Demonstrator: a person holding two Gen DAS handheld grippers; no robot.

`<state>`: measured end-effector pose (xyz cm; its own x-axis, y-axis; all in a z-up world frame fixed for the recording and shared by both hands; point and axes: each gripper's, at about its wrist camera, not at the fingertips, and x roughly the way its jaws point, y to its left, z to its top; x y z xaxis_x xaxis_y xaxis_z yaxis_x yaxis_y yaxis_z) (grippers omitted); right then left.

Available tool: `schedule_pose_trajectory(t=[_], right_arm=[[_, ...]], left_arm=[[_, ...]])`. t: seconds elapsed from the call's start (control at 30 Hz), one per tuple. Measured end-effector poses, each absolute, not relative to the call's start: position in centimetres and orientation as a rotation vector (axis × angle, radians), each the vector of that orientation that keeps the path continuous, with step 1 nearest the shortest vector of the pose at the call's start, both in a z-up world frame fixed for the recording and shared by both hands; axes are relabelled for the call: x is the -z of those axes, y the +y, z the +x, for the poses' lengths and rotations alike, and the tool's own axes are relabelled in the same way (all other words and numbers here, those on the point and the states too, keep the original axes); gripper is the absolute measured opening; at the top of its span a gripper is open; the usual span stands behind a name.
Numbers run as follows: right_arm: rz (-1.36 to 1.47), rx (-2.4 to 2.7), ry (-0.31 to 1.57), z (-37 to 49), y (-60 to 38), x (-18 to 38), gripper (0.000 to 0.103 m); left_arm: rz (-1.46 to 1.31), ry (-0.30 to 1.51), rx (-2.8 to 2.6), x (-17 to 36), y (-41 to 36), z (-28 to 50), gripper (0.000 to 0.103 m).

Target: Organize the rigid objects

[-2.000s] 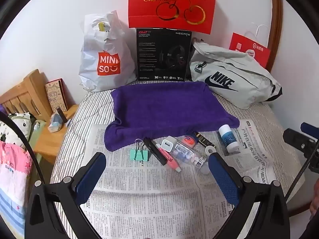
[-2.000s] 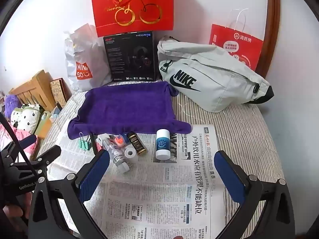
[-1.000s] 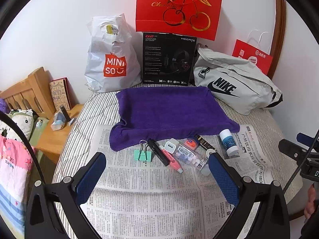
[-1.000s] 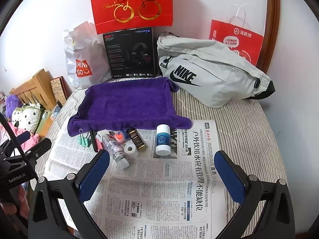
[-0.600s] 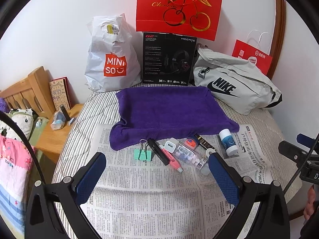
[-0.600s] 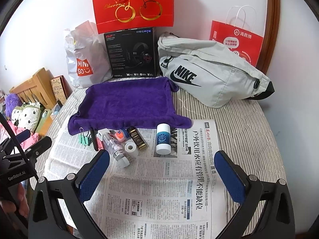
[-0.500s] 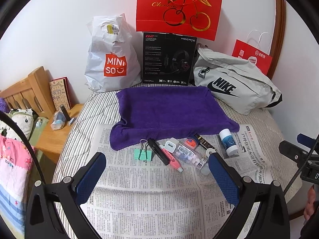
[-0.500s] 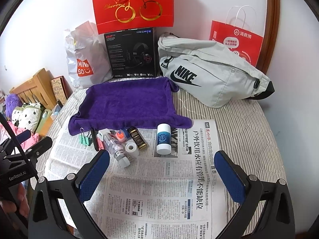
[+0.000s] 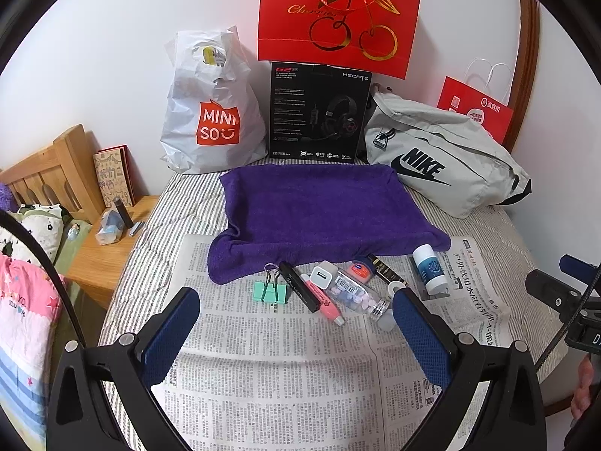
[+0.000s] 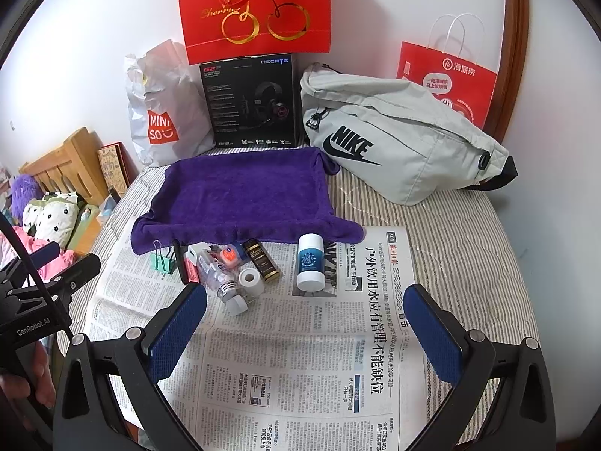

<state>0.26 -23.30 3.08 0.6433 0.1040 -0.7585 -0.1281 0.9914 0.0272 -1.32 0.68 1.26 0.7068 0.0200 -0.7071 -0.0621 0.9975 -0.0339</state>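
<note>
**Both tools spread above the row of small items**

From the left wrist camera I see my left tool [image 9: 296, 323] with its blue pads wide apart and nothing between them, hovering over the newspaper [image 9: 285, 376] spread on the striped bed. Ahead of it the small things lie in a row along the near edge of the purple towel [image 9: 319, 206]: a mint binder clip [image 9: 271, 290], a black stick [image 9: 299, 290], a pink highlighter [image 9: 326, 304], a white charger plug [image 9: 323, 276], a clear bottle of pills [image 9: 355, 297] on its side, an orange-lidded tin [image 9: 360, 270] and, set apart to the right, an upright white-capped blue bottle [image 9: 430, 270]. The right tool's black frame shows at the right edge.

From the right wrist camera my right tool [image 10: 304, 323] is likewise spread and empty. The blue bottle [image 10: 311, 261] stands just beyond it; to its left lie a dark gold-labelled bottle [image 10: 263, 261] and what looks like a white tape roll [image 10: 251, 280]. A grey Nike bag [image 10: 398, 139] rests behind, against the wall.
</note>
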Motion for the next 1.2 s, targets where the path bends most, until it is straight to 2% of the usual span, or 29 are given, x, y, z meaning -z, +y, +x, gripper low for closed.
schedule_pose_trajectory(t=[1.2], right_arm=[[-0.045,-0.133,0.861,-0.18,-23.03,-3.21,0.103]], left_arm=[[-0.047,0.786,-0.041,-1.1,0.77,-1.63,0.103]])
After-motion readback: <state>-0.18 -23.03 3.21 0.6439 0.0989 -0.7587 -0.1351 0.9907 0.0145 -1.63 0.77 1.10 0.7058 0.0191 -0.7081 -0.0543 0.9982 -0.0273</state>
